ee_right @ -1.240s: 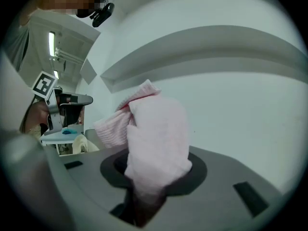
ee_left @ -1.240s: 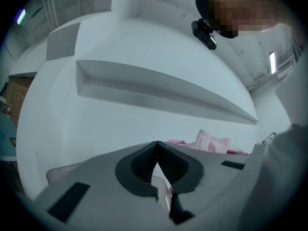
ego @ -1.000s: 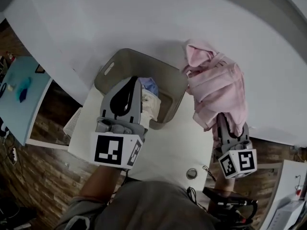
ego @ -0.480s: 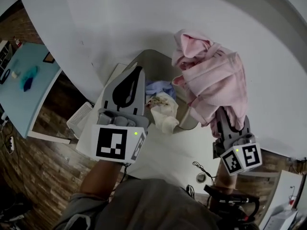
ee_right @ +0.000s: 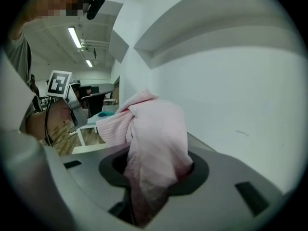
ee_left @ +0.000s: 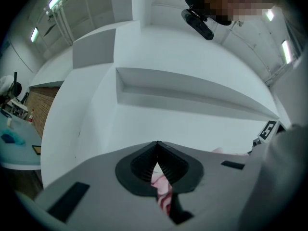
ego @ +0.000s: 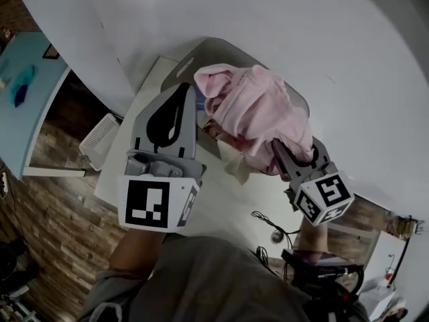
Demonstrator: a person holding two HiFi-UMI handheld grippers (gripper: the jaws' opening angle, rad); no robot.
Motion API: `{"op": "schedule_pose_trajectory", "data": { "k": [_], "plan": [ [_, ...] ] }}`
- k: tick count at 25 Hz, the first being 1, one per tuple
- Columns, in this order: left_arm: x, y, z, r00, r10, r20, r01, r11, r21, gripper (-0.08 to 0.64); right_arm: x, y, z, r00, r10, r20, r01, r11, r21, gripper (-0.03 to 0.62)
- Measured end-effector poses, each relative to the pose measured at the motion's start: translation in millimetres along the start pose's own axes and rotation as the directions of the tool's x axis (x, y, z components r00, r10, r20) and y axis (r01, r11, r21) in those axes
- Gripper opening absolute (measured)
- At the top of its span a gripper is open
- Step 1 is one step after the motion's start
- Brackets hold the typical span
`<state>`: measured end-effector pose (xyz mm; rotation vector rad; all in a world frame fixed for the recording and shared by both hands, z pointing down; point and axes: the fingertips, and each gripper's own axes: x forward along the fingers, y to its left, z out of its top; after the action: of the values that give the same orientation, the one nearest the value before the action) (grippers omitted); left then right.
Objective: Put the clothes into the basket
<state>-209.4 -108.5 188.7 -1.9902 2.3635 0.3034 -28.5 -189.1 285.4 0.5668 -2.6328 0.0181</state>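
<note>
**A:** What lay around, from the left?

**B:** A light-blue table (ego: 23, 113) stood at the far left over a wooden floor (ego: 60, 206). Next came the small white desk (ego: 127, 156) that carried the basket (ego: 208, 49). Behind everything ran a broad white curved surface (ego: 322, 32). A thin cable (ego: 265, 221) lay on the desk's near right corner.

**A:** Anything in the way?

**B:** The left gripper (ego: 186, 92) was raised in front of the basket's left side and hid part of the wall. Its jaws were clenched together with nothing between them. Its own view showed only a strip of pink cloth beyond the tips.

**A:** And the clothes?

**B:** The pink garment (ego: 251, 106) hung bunched over the basket's mouth and covered most of the opening. A pale cloth (ego: 236, 168) showed just under it at the near edge. The right gripper (ego: 293, 154) came in from the lower right with its tips buried in the garment. In its own view the fabric filled the gap between the jaws and rose in front of them. Those jaws had just been opening a little, yet they were grasping the garment.

**A:** Any writing?

**B:** All I could see were black-and-white square patterns on the left cube (ego: 155, 204) and the right cube (ego: 323, 196).
</note>
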Motion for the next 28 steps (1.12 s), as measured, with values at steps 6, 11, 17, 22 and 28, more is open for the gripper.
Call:
{"op": "schedule_pose_trajectory", "data": {
  "k": [6, 11, 17, 22, 28],
  "plan": [
    [-0.7, 11.3, -10.2, 0.999, 0.029, -0.02, -0.029, 0.999, -0.017, 0.008, 23.1, 13.6, -35.0, 0.972, 0.074, -0.223, -0.081, 0.996, -0.021, 0.222],
    [4.7, 13.0, -9.5, 0.998, 0.057, -0.013, -0.057, 0.998, 0.014, 0.008, 15.8, 18.8, -33.8, 0.96, 0.146, -0.238, -0.147, 0.989, 0.015, 0.288],
    [5.7, 7.6, -9.2, 0.999, 0.052, -0.01, -0.051, 0.998, 0.023, 0.008, 4.5, 18.0, -37.9, 0.967, 0.132, -0.22, -0.13, 0.991, 0.022, 0.298],
    [0.0, 0.7, -4.3, 0.999, 0.034, -0.004, -0.034, 0.998, 0.048, 0.009, -7.5, 13.8, -40.2, 0.975, 0.074, -0.209, -0.071, 0.997, 0.021, 0.297],
    [-13.2, -26.9, 12.6, 1.0, -0.001, 0.014, 0.0, 0.998, 0.068, 0.008, -43.1, 18.3, -19.2, 0.996, 0.043, -0.083, -0.04, 0.999, 0.037, 0.29]
  ]
}}
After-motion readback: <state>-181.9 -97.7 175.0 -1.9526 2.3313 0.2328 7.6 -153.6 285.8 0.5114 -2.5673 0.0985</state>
